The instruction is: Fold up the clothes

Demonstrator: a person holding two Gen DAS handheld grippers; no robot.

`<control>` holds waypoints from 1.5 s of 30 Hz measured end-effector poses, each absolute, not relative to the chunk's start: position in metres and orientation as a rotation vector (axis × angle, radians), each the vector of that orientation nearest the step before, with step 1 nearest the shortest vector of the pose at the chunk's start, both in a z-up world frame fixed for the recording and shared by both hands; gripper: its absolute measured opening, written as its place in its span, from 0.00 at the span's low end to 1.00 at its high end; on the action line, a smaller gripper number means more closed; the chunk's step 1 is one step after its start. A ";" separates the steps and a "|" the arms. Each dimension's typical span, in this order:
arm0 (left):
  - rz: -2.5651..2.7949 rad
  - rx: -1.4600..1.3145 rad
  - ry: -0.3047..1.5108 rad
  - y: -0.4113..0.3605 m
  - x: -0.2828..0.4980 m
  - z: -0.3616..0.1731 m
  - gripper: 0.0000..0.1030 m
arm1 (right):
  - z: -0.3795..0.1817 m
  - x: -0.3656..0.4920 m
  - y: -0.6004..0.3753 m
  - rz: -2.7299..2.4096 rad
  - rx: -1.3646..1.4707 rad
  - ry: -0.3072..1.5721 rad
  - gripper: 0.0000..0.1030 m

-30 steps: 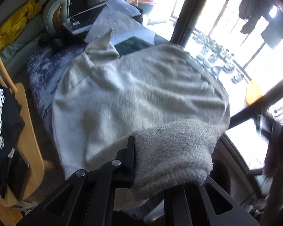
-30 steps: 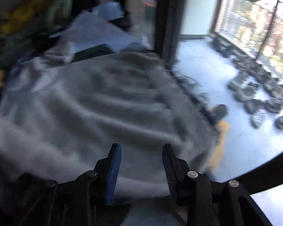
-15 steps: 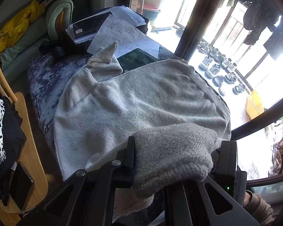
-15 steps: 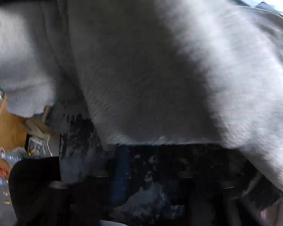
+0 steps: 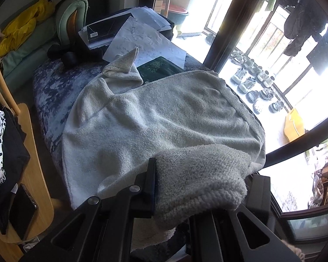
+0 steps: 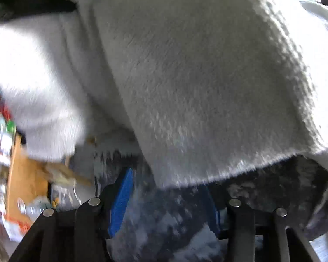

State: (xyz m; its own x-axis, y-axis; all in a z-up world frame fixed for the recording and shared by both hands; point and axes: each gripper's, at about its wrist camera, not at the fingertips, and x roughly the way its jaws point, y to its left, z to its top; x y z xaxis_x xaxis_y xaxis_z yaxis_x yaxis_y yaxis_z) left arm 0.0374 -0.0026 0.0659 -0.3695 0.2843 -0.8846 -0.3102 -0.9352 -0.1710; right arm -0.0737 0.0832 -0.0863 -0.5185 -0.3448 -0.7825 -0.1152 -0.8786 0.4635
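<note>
A pale grey knitted sweater (image 5: 164, 118) lies spread on a blue mottled cover (image 5: 52, 87), one sleeve (image 5: 122, 65) sticking up at the far side. My left gripper (image 5: 161, 174) is shut on the near sleeve's cuff (image 5: 199, 174), which is bunched over its fingers and hides the right one. The right gripper's black body (image 5: 258, 187) shows beside that cuff. In the right wrist view the sweater's hem (image 6: 207, 109) hangs just beyond my right gripper (image 6: 167, 181). Its jaws are opening, the blue pads (image 6: 122, 198) stand apart, and the hem's edge reaches between their tips without being pressed.
Loose papers (image 5: 142, 41) and a dark green book (image 5: 159, 68) lie beyond the sweater. A wooden chair (image 5: 32, 152) at the left carries clothes and a phone (image 5: 21, 209). A dark window frame (image 5: 229, 21) and rows of shoes (image 5: 251, 80) are at the right.
The right gripper has swung down from above the sweater to its near hem, and its jaws now stand apart. The left gripper has kept still with the cuff in it.
</note>
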 end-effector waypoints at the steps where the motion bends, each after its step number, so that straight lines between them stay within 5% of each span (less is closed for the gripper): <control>1: 2.337 -1.508 0.031 -0.003 0.037 0.066 0.08 | -0.088 -0.076 0.082 -2.557 1.456 -0.747 0.32; 2: 2.335 -1.513 0.029 -0.002 0.037 0.065 0.08 | -0.092 -0.077 0.082 -2.572 1.449 -0.792 0.06; 5: 2.341 -1.516 0.031 -0.008 0.039 0.065 0.08 | -0.095 -0.065 0.084 -2.480 1.341 -0.996 0.06; 9: 2.336 -1.512 0.036 -0.021 0.047 0.062 0.15 | -0.049 -0.012 0.085 -2.430 1.102 -0.971 0.06; 11: 2.314 -1.497 0.029 -0.027 0.054 0.059 0.25 | -0.019 0.012 0.093 -2.425 1.004 -0.949 0.06; 13: 2.282 -1.479 0.012 -0.035 0.064 0.057 0.48 | 0.006 0.030 0.107 -2.386 0.922 -0.979 0.06; 17: 2.251 -1.419 -0.032 -0.058 0.090 0.058 0.69 | 0.042 0.050 0.146 -2.363 0.757 -1.079 0.06; 29: 2.324 -0.986 -0.118 -0.095 0.219 0.097 0.74 | 0.113 0.046 0.168 -2.178 0.608 -1.152 0.06; 34: 2.420 -0.848 0.027 -0.057 0.264 0.073 0.74 | 0.109 0.024 0.159 -2.158 0.650 -1.170 0.06; 43: 2.362 -1.016 0.157 0.005 0.232 0.019 0.74 | 0.103 0.013 0.156 -2.171 0.647 -1.162 0.06; 45: 2.355 -1.065 0.167 0.017 0.218 0.009 0.62 | 0.102 0.015 0.158 -2.173 0.645 -1.162 0.06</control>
